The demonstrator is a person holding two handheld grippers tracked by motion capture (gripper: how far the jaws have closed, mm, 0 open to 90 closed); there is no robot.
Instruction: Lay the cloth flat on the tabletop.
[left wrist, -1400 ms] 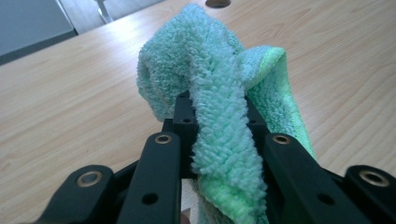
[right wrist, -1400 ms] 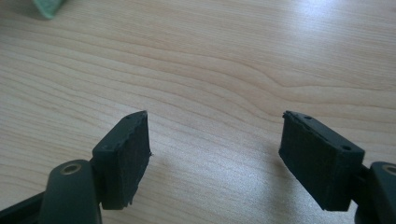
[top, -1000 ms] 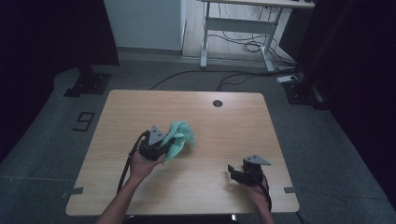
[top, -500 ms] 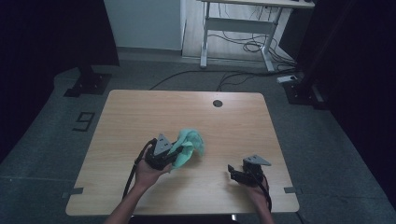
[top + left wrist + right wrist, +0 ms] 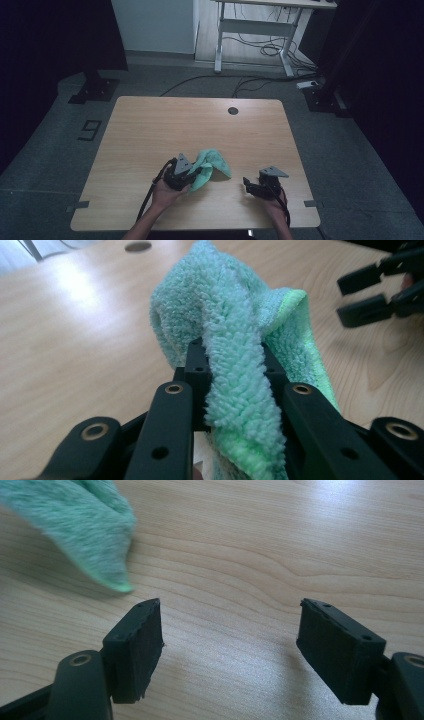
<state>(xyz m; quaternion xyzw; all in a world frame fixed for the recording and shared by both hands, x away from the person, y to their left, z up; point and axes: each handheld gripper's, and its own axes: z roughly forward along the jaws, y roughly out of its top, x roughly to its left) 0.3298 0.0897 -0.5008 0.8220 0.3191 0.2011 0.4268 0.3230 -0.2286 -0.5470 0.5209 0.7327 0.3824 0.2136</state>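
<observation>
A fluffy mint-green cloth (image 5: 214, 165) lies bunched near the front middle of the wooden table (image 5: 150, 125). My left gripper (image 5: 194, 173) is shut on a fold of the cloth (image 5: 235, 340), which is squeezed between its black jaws. To the right of it, my right gripper (image 5: 246, 184) stands open just above the wood, its jaws wide apart with nothing between them. In the right gripper view my right gripper (image 5: 230, 630) points at bare wood, with a corner of the cloth (image 5: 80, 520) ahead at upper left. The right gripper (image 5: 370, 292) also appears far right in the left gripper view.
A round cable hole (image 5: 233, 110) sits near the table's far edge. Beyond the table stand a white desk frame (image 5: 252, 30) with cables on the floor and dark stands at both sides. A marker shaped like a 9 (image 5: 88, 130) lies on the floor at left.
My left gripper has carried the cloth to the right and toward the front edge, closer to the right gripper. The right gripper has stayed in place.
</observation>
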